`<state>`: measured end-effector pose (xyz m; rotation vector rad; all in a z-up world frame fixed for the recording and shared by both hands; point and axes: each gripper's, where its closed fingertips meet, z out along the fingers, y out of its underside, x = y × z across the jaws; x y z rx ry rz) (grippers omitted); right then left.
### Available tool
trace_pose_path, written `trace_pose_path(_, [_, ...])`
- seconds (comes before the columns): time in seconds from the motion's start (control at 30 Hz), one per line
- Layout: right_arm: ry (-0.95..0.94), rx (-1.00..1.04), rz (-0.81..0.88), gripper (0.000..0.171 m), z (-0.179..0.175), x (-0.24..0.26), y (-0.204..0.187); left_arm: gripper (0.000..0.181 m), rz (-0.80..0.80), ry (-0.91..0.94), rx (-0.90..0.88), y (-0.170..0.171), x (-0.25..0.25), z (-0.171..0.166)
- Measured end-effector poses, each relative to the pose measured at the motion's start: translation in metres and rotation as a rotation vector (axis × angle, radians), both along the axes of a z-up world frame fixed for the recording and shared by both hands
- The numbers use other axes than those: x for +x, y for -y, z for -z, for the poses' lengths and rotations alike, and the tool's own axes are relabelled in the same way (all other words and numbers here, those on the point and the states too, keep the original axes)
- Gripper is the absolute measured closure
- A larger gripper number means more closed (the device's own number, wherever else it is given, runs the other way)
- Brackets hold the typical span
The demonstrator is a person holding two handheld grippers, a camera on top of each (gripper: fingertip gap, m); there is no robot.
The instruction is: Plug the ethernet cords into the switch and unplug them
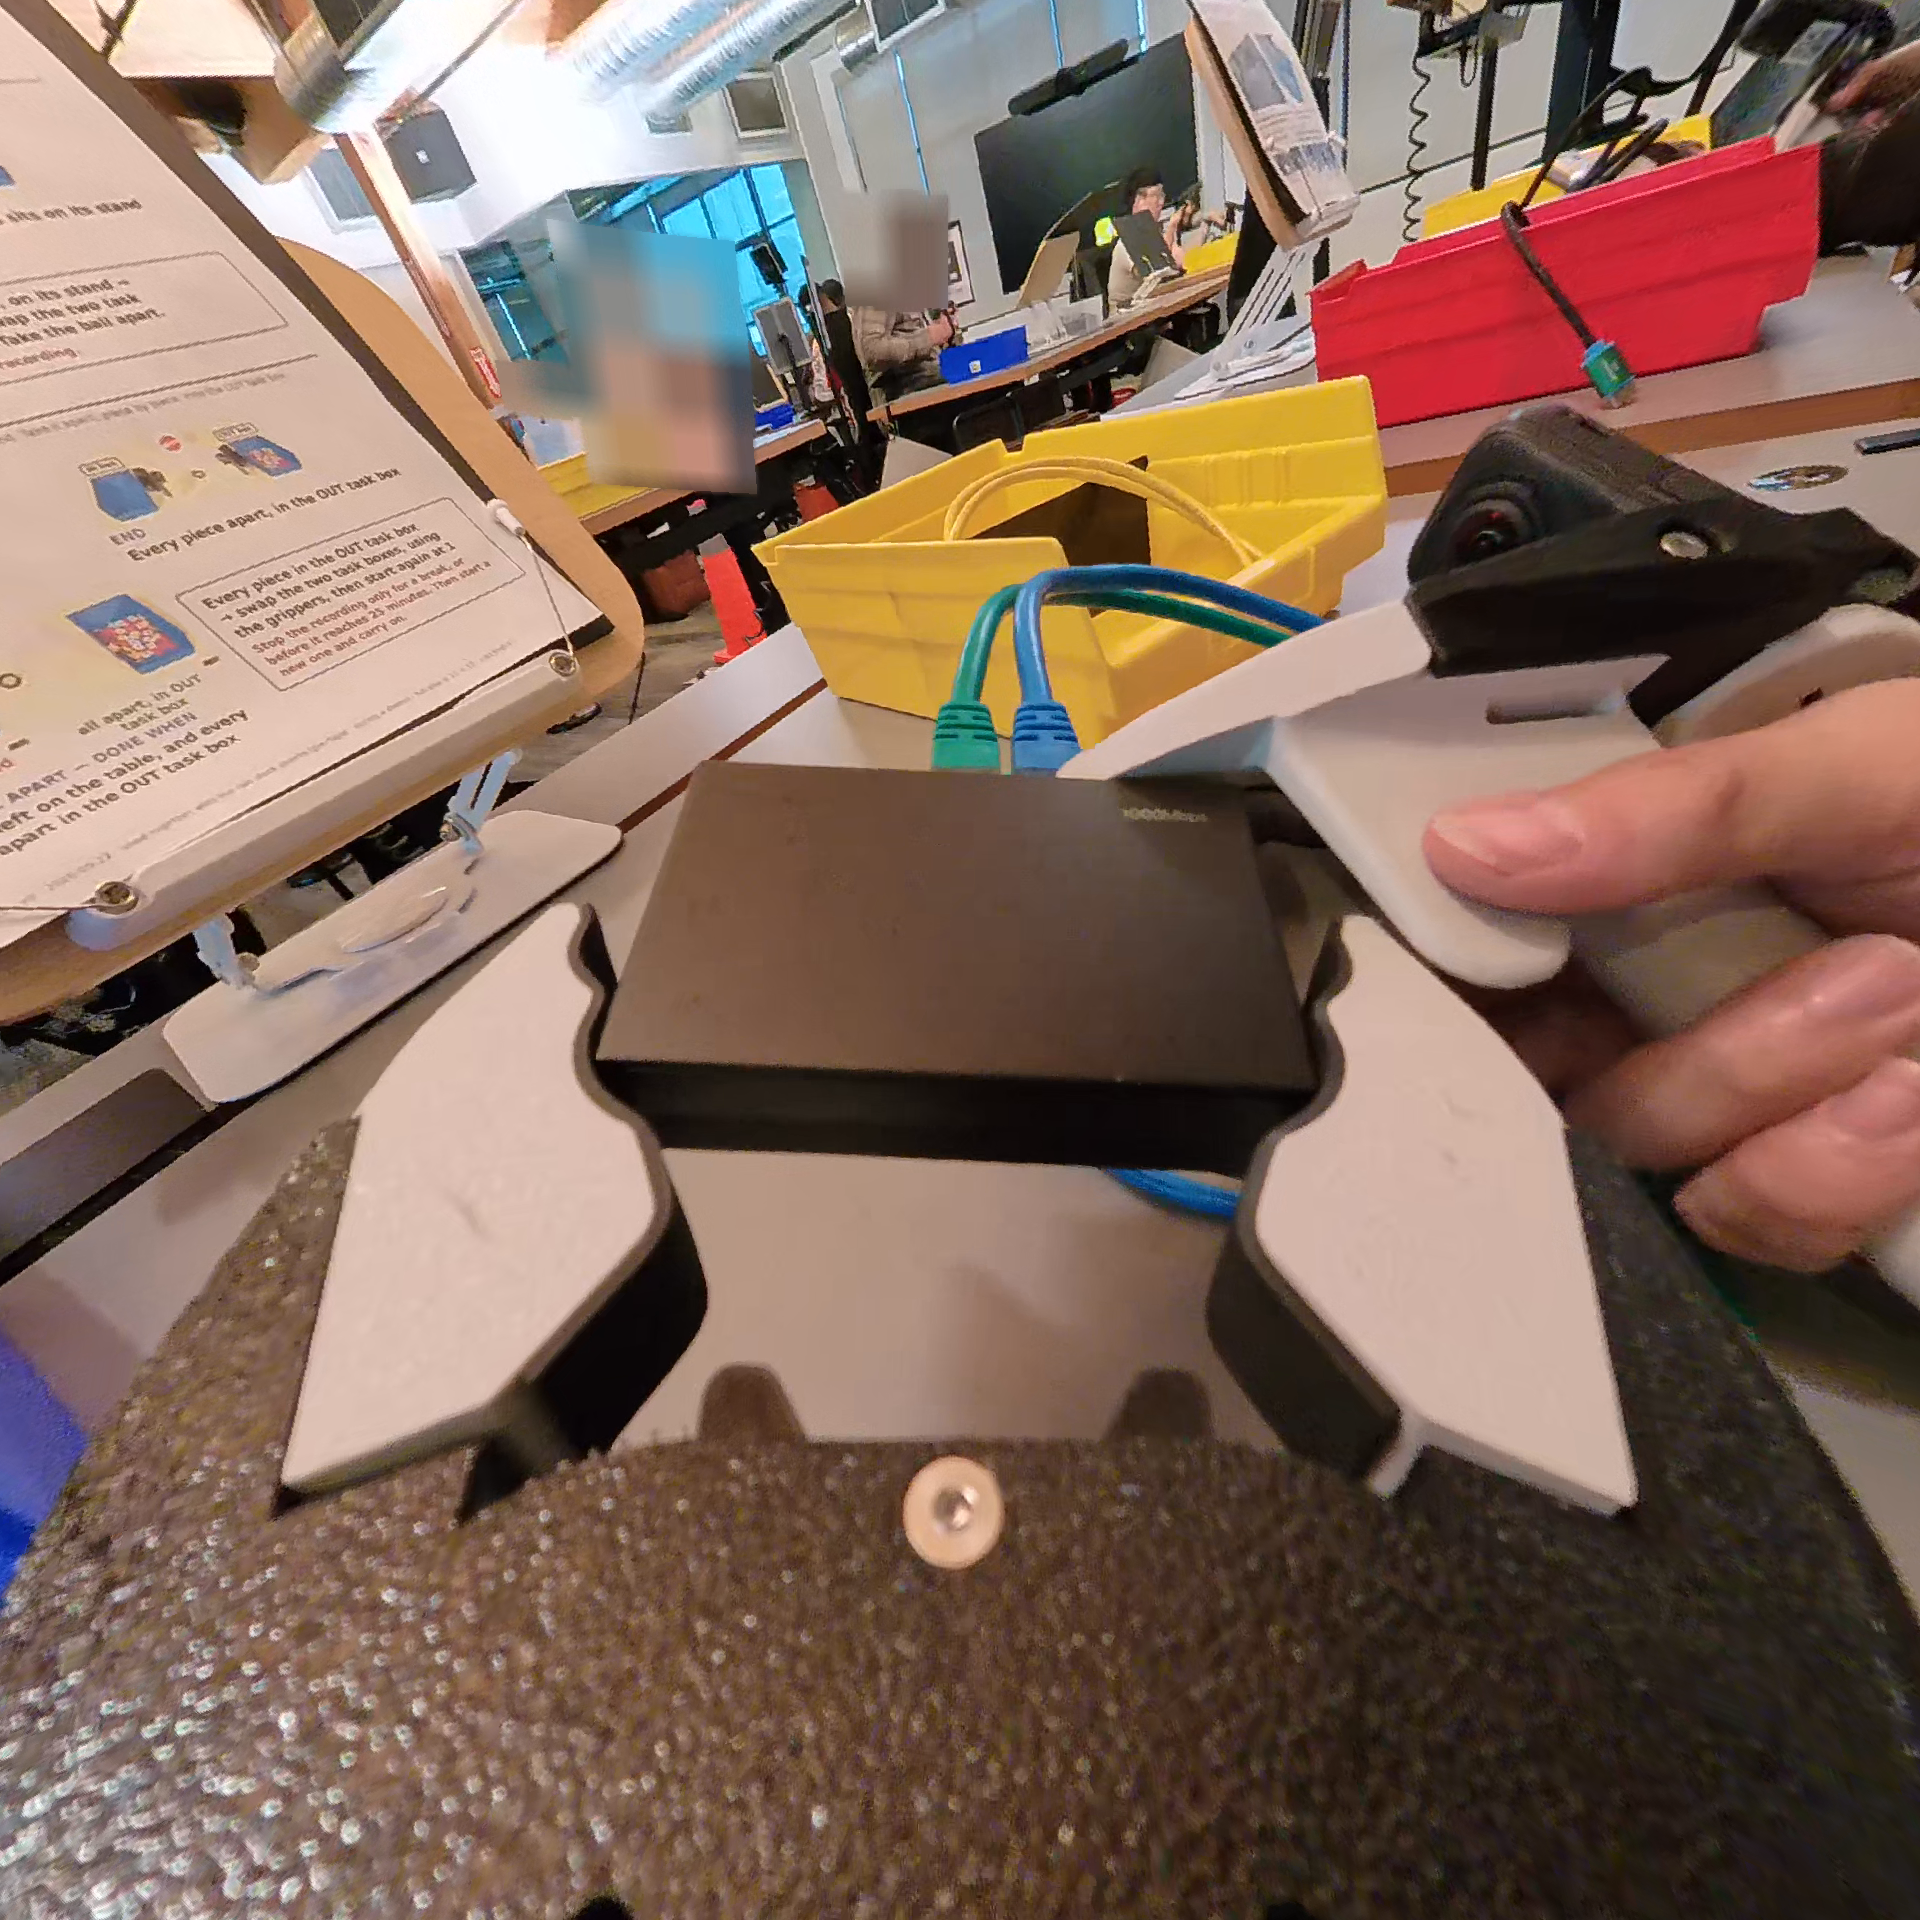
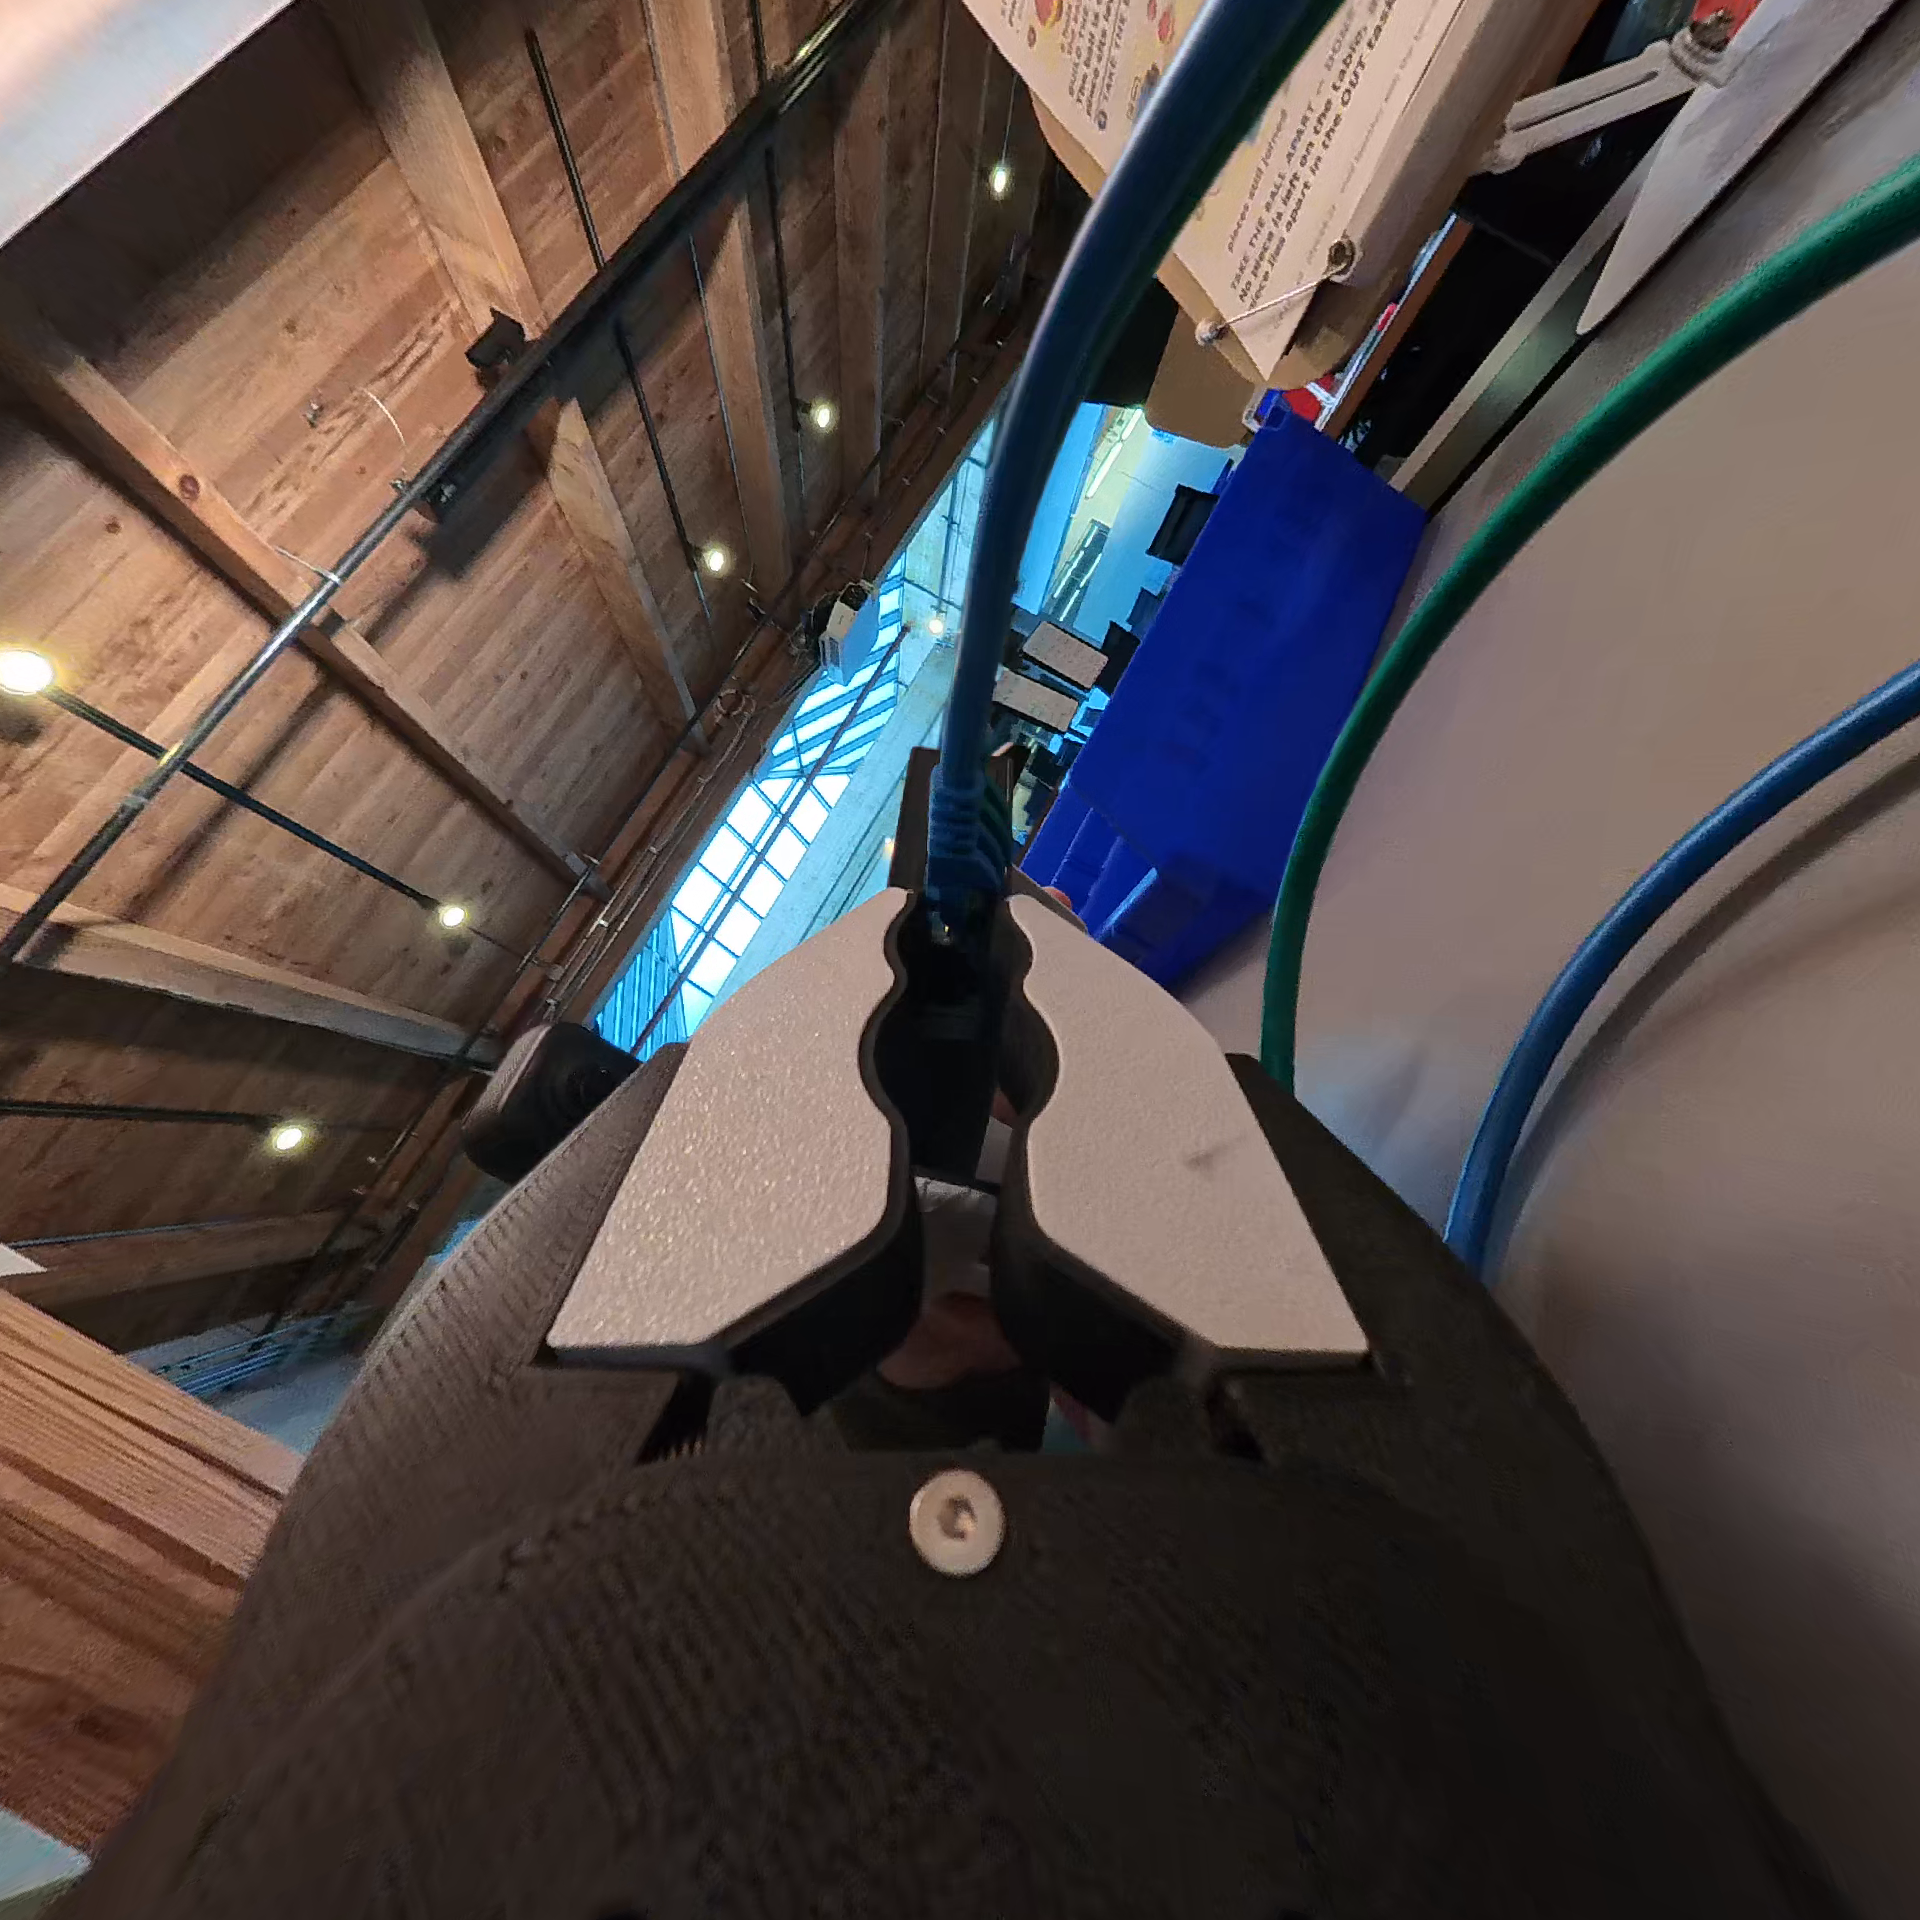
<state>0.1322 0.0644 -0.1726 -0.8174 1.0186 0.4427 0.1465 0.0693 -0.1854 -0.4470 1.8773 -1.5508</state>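
While the left wrist view looks along its own fingers, the left gripper (image 1: 956, 997) has its jaws clenched on the black switch (image 1: 951, 935), one grey finger pressed to each side of the box, which sits on the grey tabletop (image 1: 935, 1268). At the switch's far edge a green cord (image 1: 966, 717) and a blue cord (image 1: 1042, 717) are plugged in side by side, their cables arching back toward a yellow bin (image 1: 1101, 561) just behind. More blue cable shows under the switch's near right corner. The right gripper (image 1: 1153, 748) comes in from the right, held by a hand (image 1: 1714, 966), its finger tip over the switch's far right corner beside the blue plug. A sheet of printed instructions (image 1: 208, 499) stands on a stand at the left, and a red bin (image 1: 1558, 281) sits farther back.

From the right wrist view, tilted steeply, the right gripper (image 2: 951, 925) has its jaws nearly shut on the blue cord (image 2: 971, 831) at its plug end, against the switch (image 2: 951, 1039), seen edge-on. The green cord (image 2: 1455, 582) curves across the tabletop (image 2: 1662, 935) at right, near a blue bin (image 2: 1247, 707).
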Motion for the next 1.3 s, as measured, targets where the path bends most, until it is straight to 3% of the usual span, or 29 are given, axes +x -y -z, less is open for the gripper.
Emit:
trace_pose_path(0.53, [0.092, -0.029, -0.058, 0.161, -0.002, -0.001, -0.003, 0.058, -0.021, 0.065, 0.034, -0.003, 0.002, -0.002])
trace_pose_path(0.8, [0.122, -0.094, -0.037, 0.161, -0.001, 0.003, 0.002, 0.058, -0.041, -0.012, 0.001, 0.001, 0.005, 0.003])
trace_pose_path(0.93, [0.143, -0.102, -0.056, 0.162, -0.001, 0.004, 0.002, 0.058, -0.098, 0.117, 0.106, -0.003, 0.006, -0.002])
trace_pose_path(1.03, [0.107, 0.021, 0.042, 0.164, -0.011, 0.024, 0.039, 0.058, -0.111, 0.071, 0.041, -0.017, 0.009, -0.002])
trace_pose_path(1.1, [0.187, -0.207, 0.035, 0.164, 0.000, 0.027, 0.042, 0.058, -0.109, -0.005, -0.120, -0.027, 0.014, -0.010])
trace_pose_path(1.13, [0.217, -0.223, 0.031, 0.164, -0.005, 0.022, 0.041, 0.058, -0.100, -0.013, -0.169, -0.027, 0.015, -0.015])
trace_pose_path(1.3, [0.405, -0.380, -0.142, 0.164, -0.046, -0.002, 0.031, 0.058, -0.204, 0.001, -0.190, -0.050, 0.023, -0.018])
